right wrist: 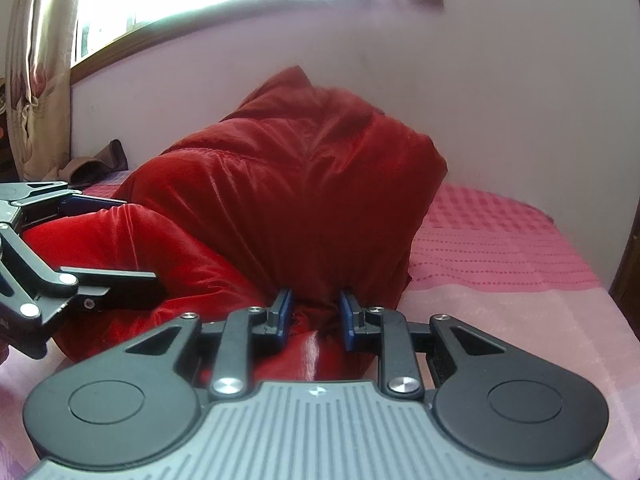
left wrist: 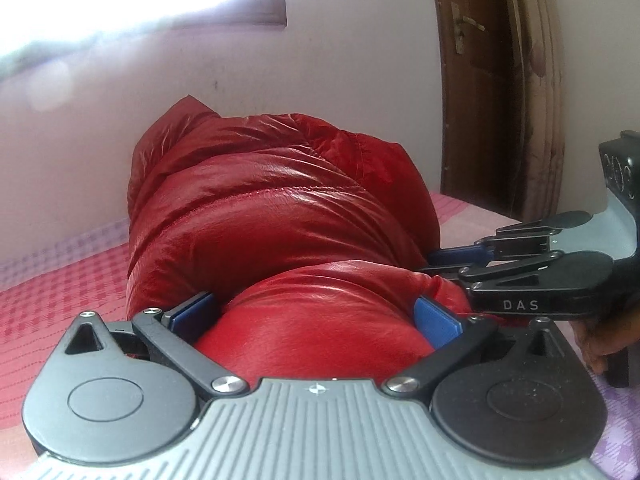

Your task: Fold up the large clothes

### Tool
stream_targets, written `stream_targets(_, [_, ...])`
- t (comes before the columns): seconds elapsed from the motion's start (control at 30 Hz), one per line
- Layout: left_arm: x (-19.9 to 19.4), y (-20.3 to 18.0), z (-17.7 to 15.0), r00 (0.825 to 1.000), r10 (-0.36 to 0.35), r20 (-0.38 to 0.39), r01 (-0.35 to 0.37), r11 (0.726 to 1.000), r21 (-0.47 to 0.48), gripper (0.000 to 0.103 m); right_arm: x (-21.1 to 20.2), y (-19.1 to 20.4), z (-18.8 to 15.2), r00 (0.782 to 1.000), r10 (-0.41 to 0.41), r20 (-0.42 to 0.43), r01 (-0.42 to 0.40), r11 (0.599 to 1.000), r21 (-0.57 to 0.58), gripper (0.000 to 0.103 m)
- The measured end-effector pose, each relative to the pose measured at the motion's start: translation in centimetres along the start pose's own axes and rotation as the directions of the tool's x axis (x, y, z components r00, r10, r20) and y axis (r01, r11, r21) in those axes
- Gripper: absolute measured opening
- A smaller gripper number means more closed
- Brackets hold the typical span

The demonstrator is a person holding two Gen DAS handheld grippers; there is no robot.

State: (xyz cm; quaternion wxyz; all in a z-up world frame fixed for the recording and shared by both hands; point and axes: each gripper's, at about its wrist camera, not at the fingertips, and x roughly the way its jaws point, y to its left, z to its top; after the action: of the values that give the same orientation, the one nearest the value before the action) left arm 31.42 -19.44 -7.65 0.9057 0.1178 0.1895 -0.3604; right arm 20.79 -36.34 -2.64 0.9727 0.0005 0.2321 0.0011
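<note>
Lying bunched and puffy across the centre of both views, the shiny red quilted jacket point(left wrist: 280, 208) rests on a pink checked bedspread point(left wrist: 60, 280) against a pale wall. The left gripper point(left wrist: 316, 312), at lower centre of its view, has its blue pads spread wide around a thick roll of the jacket. The right gripper point(right wrist: 316, 312) has narrower-set jaws pinching a fold at the jacket's near edge.

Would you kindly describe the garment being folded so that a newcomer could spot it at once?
Start at the bed with the pink checked bedspread against the pale wall. Bunched in its middle lies the red puffer jacket, shiny and quilted, with both grippers closed on its near edge. It is the only glossy, deep red thing there; the brown cloth behind is dull.
</note>
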Motion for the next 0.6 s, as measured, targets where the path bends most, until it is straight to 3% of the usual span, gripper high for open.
stream_targets(0.33, [0.4,-0.2,0.2,1.0,0.013,-0.016,-0.013,1.0,0.013,0.103,-1.0,-0.9,-0.5,1.0,0.022,0.019,-0.023,0.996,0.089,0.026])
stream_targets(0.6, [0.5,-0.4,0.1,1.0,0.021,-0.023,-0.02,1.0,0.024,0.103,-2.7,-0.6,-1.8,1.0,-0.007,-0.006,0.007,0.992,0.128,0.037])
